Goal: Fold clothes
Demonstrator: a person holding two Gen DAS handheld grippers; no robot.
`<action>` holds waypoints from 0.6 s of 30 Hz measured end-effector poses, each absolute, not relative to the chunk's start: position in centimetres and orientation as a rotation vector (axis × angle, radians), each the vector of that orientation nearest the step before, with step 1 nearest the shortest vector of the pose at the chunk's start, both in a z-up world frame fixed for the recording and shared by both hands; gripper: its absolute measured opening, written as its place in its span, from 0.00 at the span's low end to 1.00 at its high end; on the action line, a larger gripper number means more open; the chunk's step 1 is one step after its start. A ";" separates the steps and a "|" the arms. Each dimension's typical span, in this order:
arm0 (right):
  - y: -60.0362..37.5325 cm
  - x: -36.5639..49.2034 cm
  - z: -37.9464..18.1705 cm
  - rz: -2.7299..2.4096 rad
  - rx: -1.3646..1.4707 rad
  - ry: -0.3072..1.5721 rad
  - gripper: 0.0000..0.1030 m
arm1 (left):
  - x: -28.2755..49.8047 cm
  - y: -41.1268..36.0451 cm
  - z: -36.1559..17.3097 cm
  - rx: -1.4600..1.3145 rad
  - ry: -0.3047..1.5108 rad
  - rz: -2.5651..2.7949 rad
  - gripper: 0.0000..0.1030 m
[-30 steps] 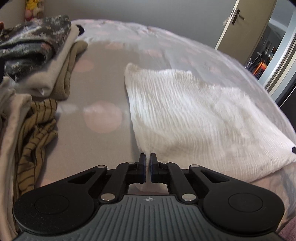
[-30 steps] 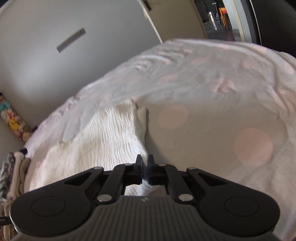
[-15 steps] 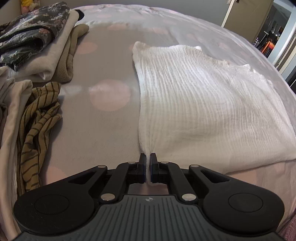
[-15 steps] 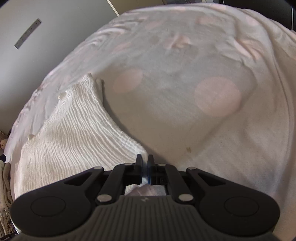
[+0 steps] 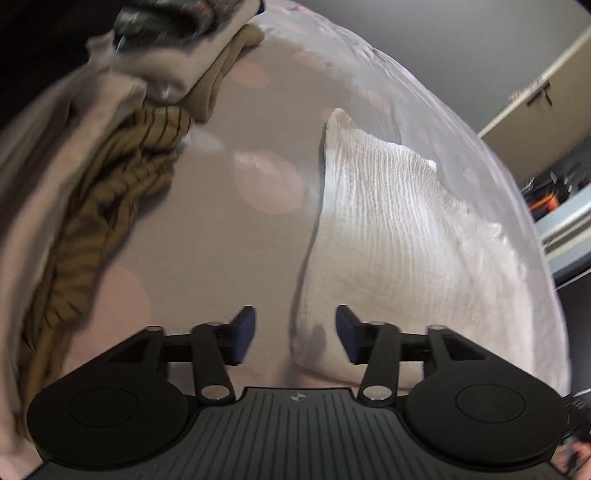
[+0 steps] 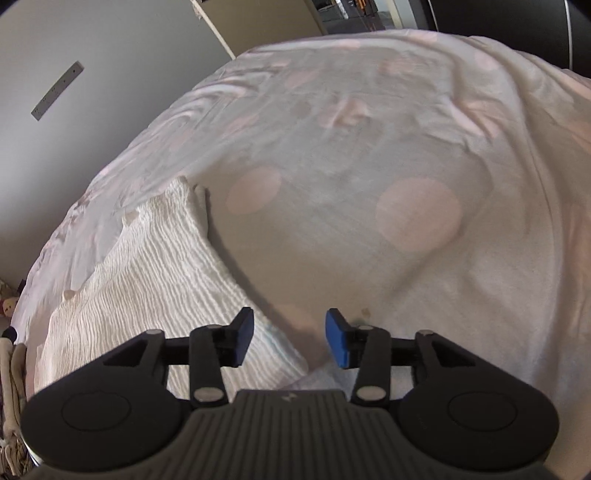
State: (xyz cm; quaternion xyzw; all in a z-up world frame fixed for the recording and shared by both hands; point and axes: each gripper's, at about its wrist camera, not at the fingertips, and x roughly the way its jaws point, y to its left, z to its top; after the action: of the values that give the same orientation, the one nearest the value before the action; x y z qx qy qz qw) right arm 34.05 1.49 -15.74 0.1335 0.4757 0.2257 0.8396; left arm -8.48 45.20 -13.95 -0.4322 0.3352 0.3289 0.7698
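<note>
A white crinkled garment point(image 5: 399, 240) lies folded flat on the bed. In the left wrist view my left gripper point(image 5: 295, 338) hovers over its near left corner; the jaws are opening and the corner lies below them, free of the blue pads. In the right wrist view the same white garment point(image 6: 155, 273) spreads to the left. My right gripper point(image 6: 290, 338) hangs over its near right corner, jaws opening, and the cloth lies loose beneath without touching the pads.
A bedsheet point(image 6: 369, 155) with pale pink dots covers the bed. At the left in the left wrist view lie a mustard striped garment point(image 5: 99, 206), beige clothes and a dark patterned piece point(image 5: 166, 18). A door point(image 5: 546, 107) stands at the right.
Both grippers were shut on the white garment's near corners and have opened, letting the cloth go. The garment came down flat on the bed. Both views have rolled and dipped.
</note>
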 end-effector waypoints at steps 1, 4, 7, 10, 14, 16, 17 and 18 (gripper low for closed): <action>1.6 34.2 -15.9 0.478 0.282 1.021 0.47 | -8.5 45.2 -14.1 -0.958 0.728 0.705 0.47; 1.2 34.8 -16.5 0.457 0.307 1.064 0.48 | -7.9 45.0 -15.2 -1.030 0.766 0.680 0.47; 1.0 35.2 -17.2 0.443 0.321 1.118 0.50 | -7.2 44.8 -16.8 -1.119 0.783 0.640 0.47; 1.5 35.3 -17.9 0.466 0.315 1.169 0.51 | -6.6 44.8 -17.3 -1.107 0.791 0.644 0.46; 1.8 35.5 -18.6 0.513 0.350 1.209 0.52 | -6.5 45.2 -17.8 -1.136 0.757 0.628 0.45; 1.7 35.6 -19.2 0.556 0.419 1.240 0.52 | -6.2 45.3 -17.8 -1.116 0.754 0.631 0.31; 1.7 35.7 -19.6 0.575 0.468 1.257 0.48 | -6.0 45.3 -17.8 -1.095 0.761 0.636 0.27; 1.6 35.8 -19.9 0.571 0.502 1.264 0.36 | -5.9 45.3 -17.7 -1.074 0.768 0.642 0.21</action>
State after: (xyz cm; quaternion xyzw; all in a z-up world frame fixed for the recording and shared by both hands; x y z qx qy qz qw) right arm 35.77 1.56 -19.86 0.2290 0.5764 0.2604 0.7400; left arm -5.88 45.27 -17.72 -0.4902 0.3506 0.2928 0.7424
